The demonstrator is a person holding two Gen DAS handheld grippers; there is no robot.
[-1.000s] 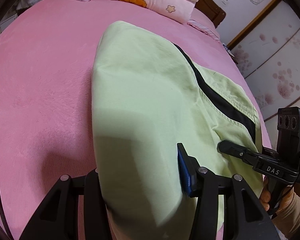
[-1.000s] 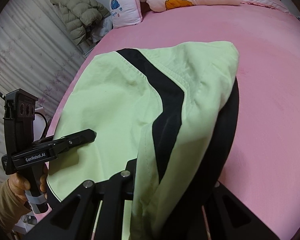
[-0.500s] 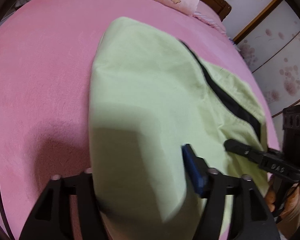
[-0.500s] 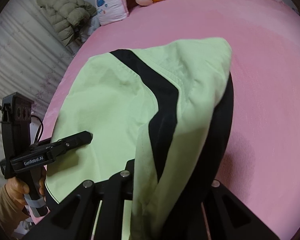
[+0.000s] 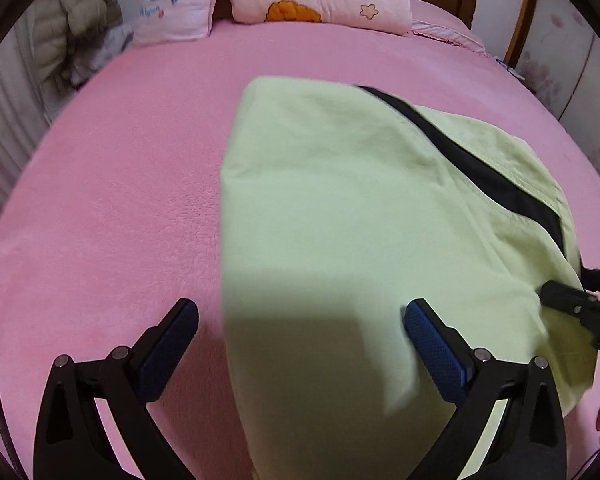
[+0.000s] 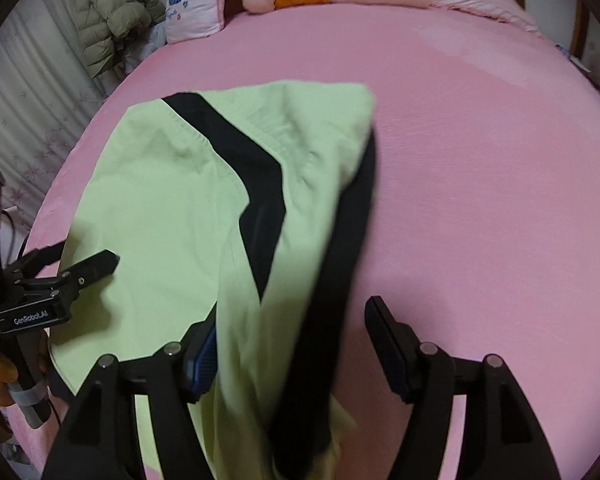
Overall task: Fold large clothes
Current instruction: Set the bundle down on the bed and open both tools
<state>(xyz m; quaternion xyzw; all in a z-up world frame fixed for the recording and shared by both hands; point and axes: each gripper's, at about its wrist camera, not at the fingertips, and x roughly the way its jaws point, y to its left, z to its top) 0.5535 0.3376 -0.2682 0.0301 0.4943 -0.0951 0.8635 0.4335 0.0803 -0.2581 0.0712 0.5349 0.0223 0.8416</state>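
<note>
A light green garment with black stripes lies folded on the pink bed; it also shows in the right wrist view. My left gripper is open, its blue-padded fingers standing apart over the garment's near edge. My right gripper is open too, with the garment's near fold loose between its fingers. Each gripper shows in the other's view: the right one at the garment's right edge, the left one at its left edge.
Pink pillows and a folded quilt lie at the head of the bed. A padded jacket hangs at the far left by the curtain. A wardrobe door stands to the right of the bed.
Both grippers have opened and let go of the garment, which has dropped onto the bed. Both have tilted up, so more of the bed's head shows.
</note>
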